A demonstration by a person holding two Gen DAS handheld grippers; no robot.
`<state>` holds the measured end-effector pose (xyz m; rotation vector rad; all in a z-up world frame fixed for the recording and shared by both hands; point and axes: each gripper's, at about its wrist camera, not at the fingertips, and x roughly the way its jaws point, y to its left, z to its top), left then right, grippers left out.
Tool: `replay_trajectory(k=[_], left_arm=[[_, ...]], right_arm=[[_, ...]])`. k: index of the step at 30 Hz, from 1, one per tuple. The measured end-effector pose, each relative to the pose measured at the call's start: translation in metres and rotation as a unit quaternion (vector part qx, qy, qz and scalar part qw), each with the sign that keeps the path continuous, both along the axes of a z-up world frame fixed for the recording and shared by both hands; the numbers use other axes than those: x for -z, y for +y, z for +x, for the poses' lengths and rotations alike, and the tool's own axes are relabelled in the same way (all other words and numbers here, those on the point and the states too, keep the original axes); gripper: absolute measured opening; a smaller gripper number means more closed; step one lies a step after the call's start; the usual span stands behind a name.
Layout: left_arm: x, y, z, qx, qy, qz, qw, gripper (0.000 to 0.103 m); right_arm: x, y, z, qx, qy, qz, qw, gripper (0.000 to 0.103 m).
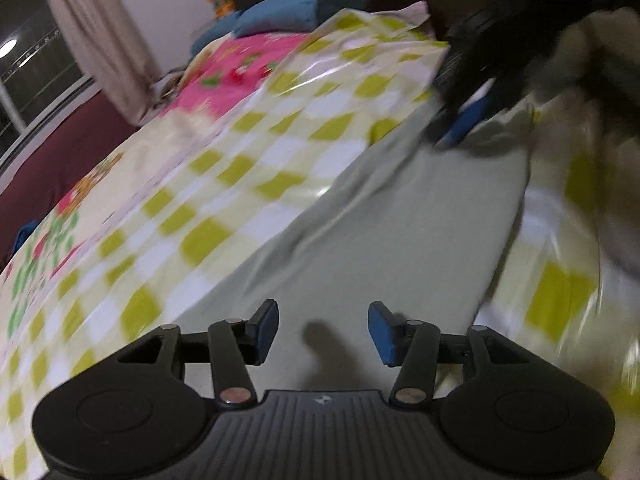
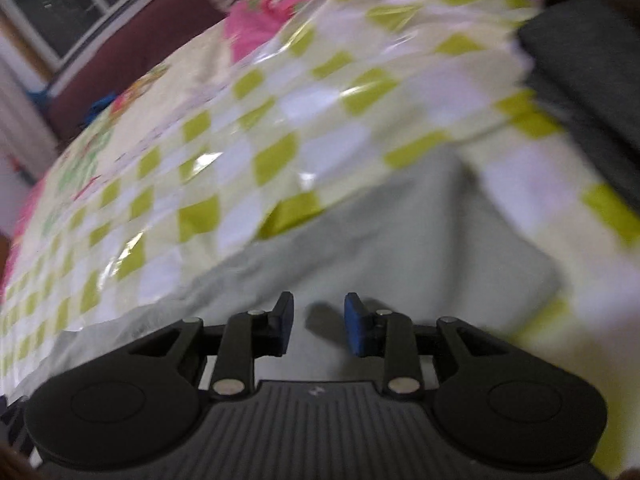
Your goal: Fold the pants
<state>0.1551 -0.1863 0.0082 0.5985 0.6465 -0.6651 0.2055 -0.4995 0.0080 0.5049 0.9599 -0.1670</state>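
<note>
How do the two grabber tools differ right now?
The left gripper has its fingers spread wider; the right gripper has a narrower gap. The left sits over a long stretch of the pale pants; the right is near the pants' edge by the checked sheet. Both are empty, with blue pads.

left gripper (image 1: 323, 332): black ribbed body, blue pads, silver pins | right gripper (image 2: 319, 324): seemingly identical

Matt grey cloth pants (image 1: 400, 216) on glossy checked plastic sheet (image 1: 240, 152)
</note>
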Motion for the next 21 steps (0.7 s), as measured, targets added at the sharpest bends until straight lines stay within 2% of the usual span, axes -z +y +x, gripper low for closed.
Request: replay_trajectory(k=[3,5,7,9,12,14,17,19,21], left_arm=[[0.009,-0.024,0.008,0.013,0.008,0.006,0.9999,0.064],[0.015,-0.032,0.012,0.015,0.011,0.017,0.9997,0.064],[0.02,-0.035,0.014,0.017,0.014,0.018,0.9996,0.065],[0.026,-0.034,0.014,0.018,0.016,0.021,0.9995,0.065],[0.032,-0.032,0.012,0.017,0.014,0.023,0.9995,0.067],[0.032,-0.032,0.011,0.018,0.014,0.023,0.9995,0.067],[0.032,-0.032,0.01,0.026,0.01,0.026,0.9993,0.067],[0.032,-0.032,0.009,0.031,0.007,0.028,0.9991,0.067],[0.032,-0.031,0.007,0.036,0.001,0.032,0.9989,0.067]], right_arm=[[0.012,-0.016,0.025,-0.004,-0.022,-0.007,1.0,0.024],[0.005,-0.033,0.026,0.015,-0.041,-0.005,0.999,0.025],[-0.011,-0.049,0.009,0.046,-0.05,-0.02,0.997,0.031],[-0.023,-0.064,-0.014,0.07,-0.054,-0.018,0.996,0.031],[-0.033,-0.077,-0.061,0.125,-0.035,-0.022,0.991,0.034],[-0.034,-0.082,-0.089,0.168,-0.024,-0.001,0.986,0.034],[-0.024,-0.082,-0.115,0.217,-0.022,0.066,0.974,0.035],[-0.013,-0.081,-0.122,0.229,-0.031,0.102,0.967,0.035],[-0.004,-0.077,-0.116,0.234,-0.033,0.111,0.965,0.035]])
